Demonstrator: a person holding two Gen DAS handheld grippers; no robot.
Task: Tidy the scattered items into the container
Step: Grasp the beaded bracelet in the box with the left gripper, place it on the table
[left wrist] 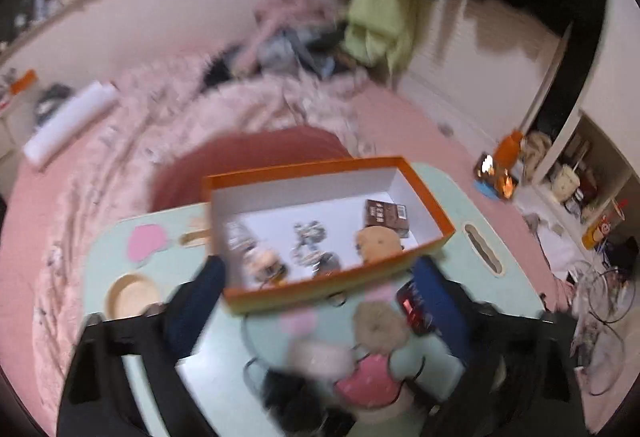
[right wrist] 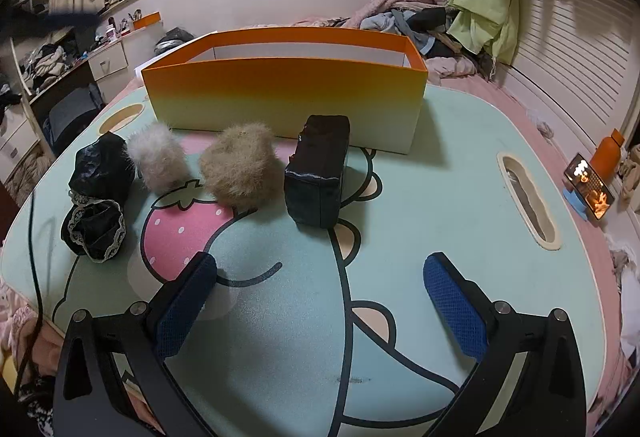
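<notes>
mint-green lap table (right wrist: 440, 157) printed with a cartoon bear and a pink strawberry, set on a pink bed. orange box (right wrist: 280, 77) upright at the far side of the table, used here as the landmark.

seen from the right wrist, in a row just in front of the box's near wall, left to right: two black lace-trimmed scrunchies (right wrist: 98, 197), one stacked toward the camera from the other, well left of the box's left corner; pale grey fluffy scrunchie (right wrist: 158, 157) near the box's left end; tan fluffy scrunchie (right wrist: 238, 165) in front of the box's middle; dark rectangular pouch (right wrist: 320, 173) standing on end just right of the middle, close to the box but apart from it.

right gripper (right wrist: 320, 277) well in front of the box, low over the table, blue pads spread wide, nothing between them.

seen from the left wrist, blurred: left gripper (left wrist: 320, 277) above the box's near wall, angled down, jaws apart, gripping nothing. inside the box (left wrist: 320, 173), left to right: patterned scrunchies too blurred to tell apart, a tan fluffy piece (left wrist: 378, 243), a brown carton (left wrist: 386, 217) toward the right end.
</notes>
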